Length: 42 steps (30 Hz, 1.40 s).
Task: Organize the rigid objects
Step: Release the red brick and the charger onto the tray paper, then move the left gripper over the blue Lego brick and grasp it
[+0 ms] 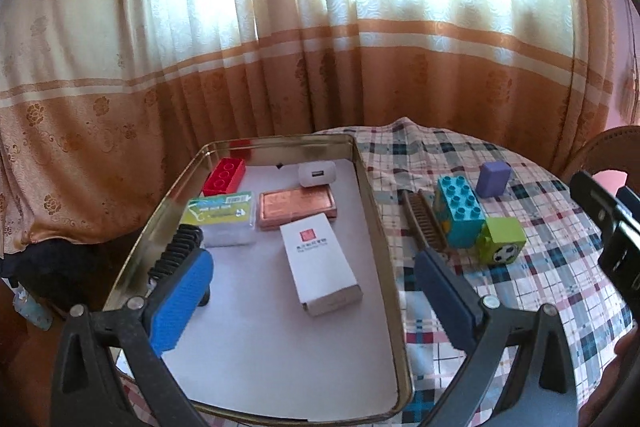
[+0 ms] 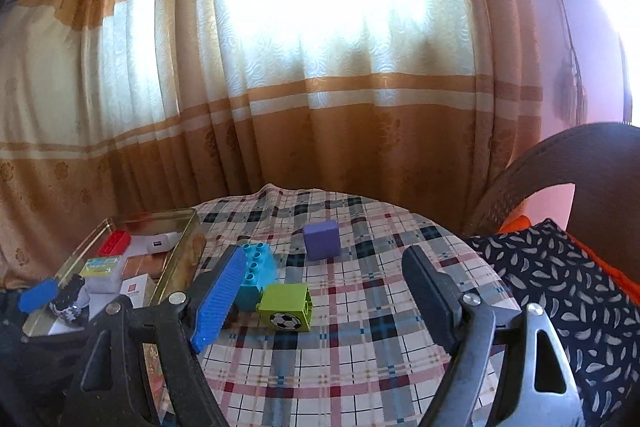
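A cream and orange curtain (image 1: 280, 47) is hanging across the whole back of the room, glowing where daylight is coming through it, and below it a counter under a plaid cloth (image 2: 360, 327) is carrying everything. At the left a shallow metal tray (image 1: 376, 195) is sitting on the cloth, holding a red brick (image 1: 223, 175), a green-labelled clear box (image 1: 224, 217), a copper-coloured tin (image 1: 296, 207), a small white charger (image 1: 317, 174) and a white carton (image 1: 322, 267). The left tongs (image 1: 312, 291) are standing spread over the tray floor with nothing between the fingers; a black ribbed piece (image 1: 176, 253) is lying just beside the blue pad. Right of the tray wall, on the cloth, a brown comb (image 1: 424, 223) is lying beside a teal studded brick (image 1: 458, 215), which is touching a green football block (image 1: 502, 241), with a purple block (image 1: 494, 179) standing apart behind them. The right tongs (image 2: 328, 291) are likewise gaping wide, holding nothing, hovering near the green block. Only the right wrist view is showing the far right: a wooden chair back (image 2: 560, 167), a dark leaf-patterned cushion (image 2: 568, 287) and a pink wall (image 2: 520, 7), while the comb is almost hidden there.
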Each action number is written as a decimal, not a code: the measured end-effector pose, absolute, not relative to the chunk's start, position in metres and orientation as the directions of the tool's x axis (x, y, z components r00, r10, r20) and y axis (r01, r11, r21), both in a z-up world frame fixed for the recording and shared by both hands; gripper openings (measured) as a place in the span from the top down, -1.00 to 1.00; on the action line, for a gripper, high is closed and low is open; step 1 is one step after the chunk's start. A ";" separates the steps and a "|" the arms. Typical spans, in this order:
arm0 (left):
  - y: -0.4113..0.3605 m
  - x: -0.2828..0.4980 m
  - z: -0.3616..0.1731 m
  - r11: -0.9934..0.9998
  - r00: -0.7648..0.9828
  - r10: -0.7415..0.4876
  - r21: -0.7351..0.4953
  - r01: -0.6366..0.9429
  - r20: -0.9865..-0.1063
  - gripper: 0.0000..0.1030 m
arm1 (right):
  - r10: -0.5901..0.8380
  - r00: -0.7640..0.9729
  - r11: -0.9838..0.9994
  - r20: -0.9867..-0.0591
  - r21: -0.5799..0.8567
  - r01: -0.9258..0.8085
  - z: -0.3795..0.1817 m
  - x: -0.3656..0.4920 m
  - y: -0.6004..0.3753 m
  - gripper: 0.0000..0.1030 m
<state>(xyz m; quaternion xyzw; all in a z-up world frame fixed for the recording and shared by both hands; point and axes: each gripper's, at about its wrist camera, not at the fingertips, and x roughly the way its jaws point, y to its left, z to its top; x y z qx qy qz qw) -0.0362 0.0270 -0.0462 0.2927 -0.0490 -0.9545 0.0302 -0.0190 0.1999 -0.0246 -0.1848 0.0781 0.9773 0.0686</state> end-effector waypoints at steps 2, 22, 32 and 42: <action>0.029 -0.035 -0.048 -0.993 -0.828 -0.088 0.117 0.027 -0.554 -0.99 | 0.110 -0.924 -0.977 -0.367 0.133 -0.169 -0.024 -0.016 0.202 -0.60; 0.045 -0.031 -0.057 -0.991 -0.815 -0.081 0.132 0.006 -0.574 -0.99 | 0.241 -0.913 -0.951 -0.330 0.107 -0.290 -0.020 -0.001 0.235 -0.60; 0.051 -0.032 -0.059 -0.993 -0.808 -0.046 0.113 -0.026 -0.587 -0.99 | 0.261 -0.911 -0.953 -0.318 0.066 -0.296 -0.018 -0.002 0.236 -0.60; 0.087 -0.053 -0.049 -0.981 -0.806 0.046 0.125 -0.148 -0.590 -0.99 | 0.252 -0.909 -0.946 -0.332 0.114 -0.304 -0.020 -0.001 0.246 -0.60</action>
